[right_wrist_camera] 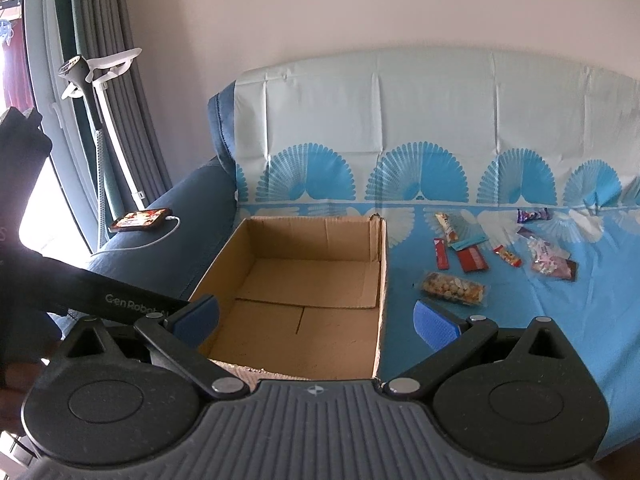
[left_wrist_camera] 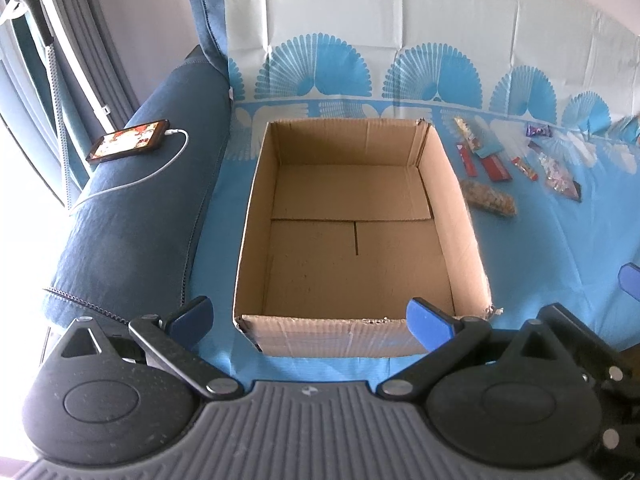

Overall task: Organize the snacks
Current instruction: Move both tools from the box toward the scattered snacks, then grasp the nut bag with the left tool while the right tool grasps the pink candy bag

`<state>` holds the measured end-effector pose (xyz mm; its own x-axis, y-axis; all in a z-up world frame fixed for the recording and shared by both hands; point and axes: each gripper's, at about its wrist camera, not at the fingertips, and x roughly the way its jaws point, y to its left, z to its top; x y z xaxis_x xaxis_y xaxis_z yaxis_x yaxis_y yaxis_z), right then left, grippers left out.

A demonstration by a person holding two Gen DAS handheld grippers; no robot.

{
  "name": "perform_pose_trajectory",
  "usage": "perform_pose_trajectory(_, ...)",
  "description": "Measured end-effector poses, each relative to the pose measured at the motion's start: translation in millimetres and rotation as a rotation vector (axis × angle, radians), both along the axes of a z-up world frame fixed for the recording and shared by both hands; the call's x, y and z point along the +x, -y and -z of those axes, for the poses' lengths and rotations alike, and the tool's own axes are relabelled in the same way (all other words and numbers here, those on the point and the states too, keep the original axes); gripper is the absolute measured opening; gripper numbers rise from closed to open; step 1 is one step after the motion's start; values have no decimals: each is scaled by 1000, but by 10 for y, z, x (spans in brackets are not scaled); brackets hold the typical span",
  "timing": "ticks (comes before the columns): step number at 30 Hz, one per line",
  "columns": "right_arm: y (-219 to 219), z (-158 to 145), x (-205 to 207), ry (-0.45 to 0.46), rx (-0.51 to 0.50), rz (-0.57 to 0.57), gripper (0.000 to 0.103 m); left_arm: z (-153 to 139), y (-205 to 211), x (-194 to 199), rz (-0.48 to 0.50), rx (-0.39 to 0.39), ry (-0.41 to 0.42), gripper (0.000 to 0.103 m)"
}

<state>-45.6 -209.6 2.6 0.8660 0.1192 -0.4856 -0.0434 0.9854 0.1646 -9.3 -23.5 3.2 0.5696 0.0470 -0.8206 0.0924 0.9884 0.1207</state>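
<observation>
An open, empty cardboard box (left_wrist_camera: 256, 200) (right_wrist_camera: 382, 280) stands on the blue-covered sofa seat. Several snack packets lie to its right: a clear nut bar (left_wrist_camera: 490, 198) (right_wrist_camera: 454, 289), red bars (left_wrist_camera: 496, 168) (right_wrist_camera: 472, 259), a purple wrapper (left_wrist_camera: 538, 131) (right_wrist_camera: 532, 214) and a clear candy bag (left_wrist_camera: 558, 174) (right_wrist_camera: 550, 262). My left gripper (left_wrist_camera: 310, 320) is open and empty, in front of the box's near wall. My right gripper (right_wrist_camera: 316, 322) is open and empty, over the box's near right corner, with its right finger (right_wrist_camera: 436, 326) near the nut bar.
A phone (left_wrist_camera: 128, 140) (right_wrist_camera: 140, 219) on a white charging cable lies on the dark blue sofa arm to the left. A white stand (right_wrist_camera: 100, 92) and grey curtains are behind it. The sofa back (left_wrist_camera: 400, 20) rises behind the box.
</observation>
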Motion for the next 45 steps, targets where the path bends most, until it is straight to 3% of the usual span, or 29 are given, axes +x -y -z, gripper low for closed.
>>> perform_pose_trajectory(15, 220, 86, 10, 18, 59, 30, 103, 25, 139, 63, 31, 23, -7, 103)
perform_pose_trajectory(24, 1012, 337, 133, 6, 119, 278, 103, -72, 486, 349, 65, 25, 3, 103)
perform_pose_trajectory(31, 1754, 655, 204, -29, 141, 449, 103, 20, 1089, 768, 111, -32, -80, 103)
perform_pose_trajectory(36, 2391, 762, 438, -19, 113, 524, 103, 227, 1779, 1150, 165, -65, -152, 103)
perform_pose_trajectory(40, 2974, 904, 898, -19, 56, 537, 103, 545, 2430, 1570, 190, -86, -222, 103)
perform_pose_trajectory(42, 3260, 1027, 1176, -21, 40, 536, 103, 697, 2672, 1774, 190, -135, -265, 103)
perform_pose_trajectory(45, 3573, 1241, 1689, -64, 37, 499, 103, 1042, 2993, 2173, 140, -163, -314, 103)
